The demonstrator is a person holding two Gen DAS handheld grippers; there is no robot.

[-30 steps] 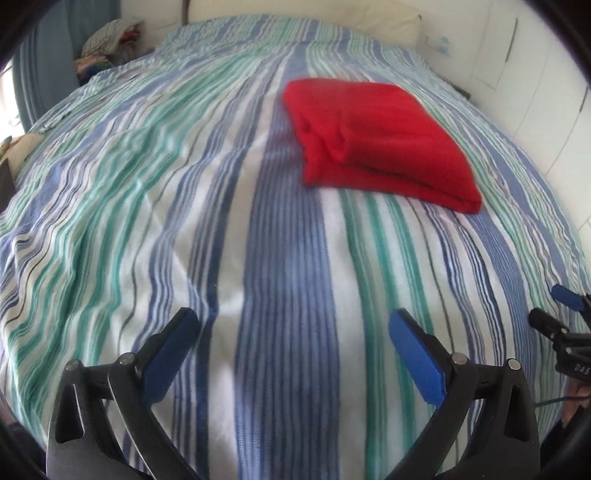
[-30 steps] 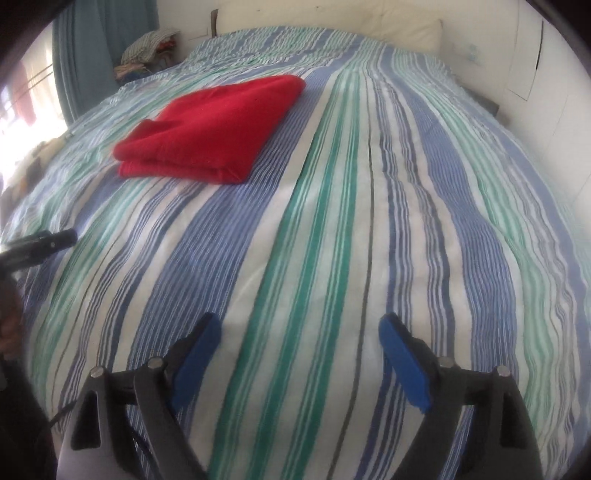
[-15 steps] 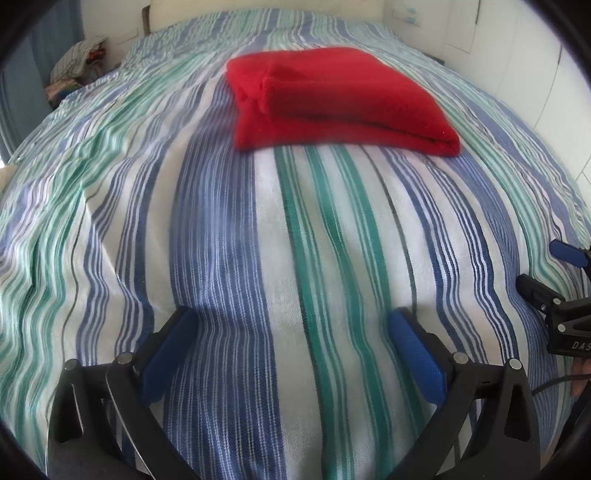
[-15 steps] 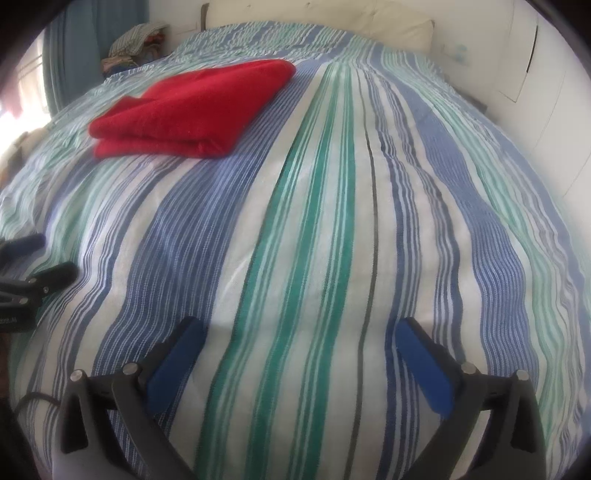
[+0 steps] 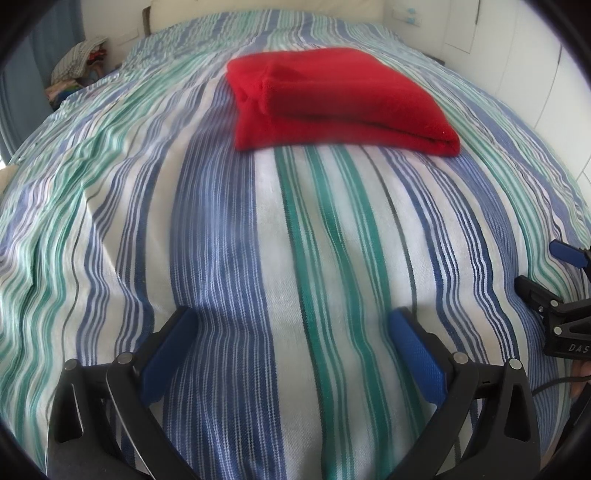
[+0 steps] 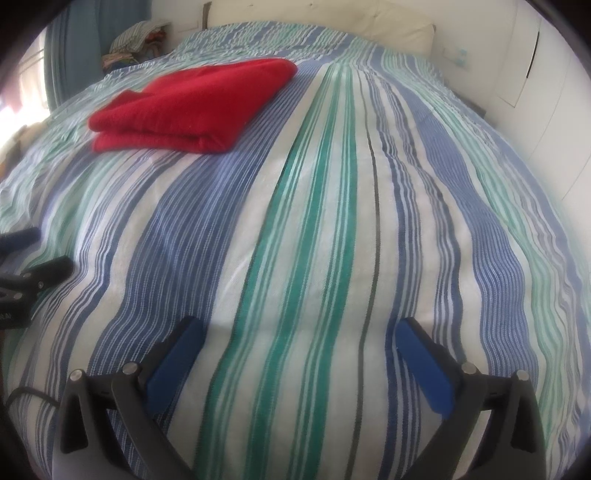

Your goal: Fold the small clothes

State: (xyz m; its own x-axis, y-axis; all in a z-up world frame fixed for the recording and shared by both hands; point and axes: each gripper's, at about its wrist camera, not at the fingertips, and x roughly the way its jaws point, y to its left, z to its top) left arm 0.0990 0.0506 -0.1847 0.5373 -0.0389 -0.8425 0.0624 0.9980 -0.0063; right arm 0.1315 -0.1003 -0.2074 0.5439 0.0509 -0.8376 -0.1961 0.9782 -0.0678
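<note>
Setting: bedroom, with a bed under a blue, green and white striped bedspread (image 5: 229, 280) filling both wrist views.
Left gripper (image 5: 291, 328): jaws spread wide, nothing between the blue pads, only striped cloth below them.
Right gripper (image 6: 299, 339): jaws at their widest, empty, over bare bedspread; its black frame shows at the right edge of the left wrist view.
Gripper spacing: side by side, near each other, both pointing steeply down at the bed.
Red garment (image 5: 332, 99): lies flat on the bedspread well ahead of both grippers, apart from them; ahead and slightly right of the left gripper, ahead and to the left of the right one (image 6: 192, 107).
Garment state: folded into a compact layered rectangle, a thick fold edge facing the grippers, one end a little lumpy.
Beyond the garment: a cream pillow (image 6: 391, 26) at the head of the bed, a heap of other clothes (image 5: 81, 62) beside the bed's far left corner, white cupboard doors on the right.
Done: this red piece looks finished, and neither gripper is holding it.
Left: judging by the empty jaws, little remains here unless another item is fetched; none lies within reach on the bed.
</note>
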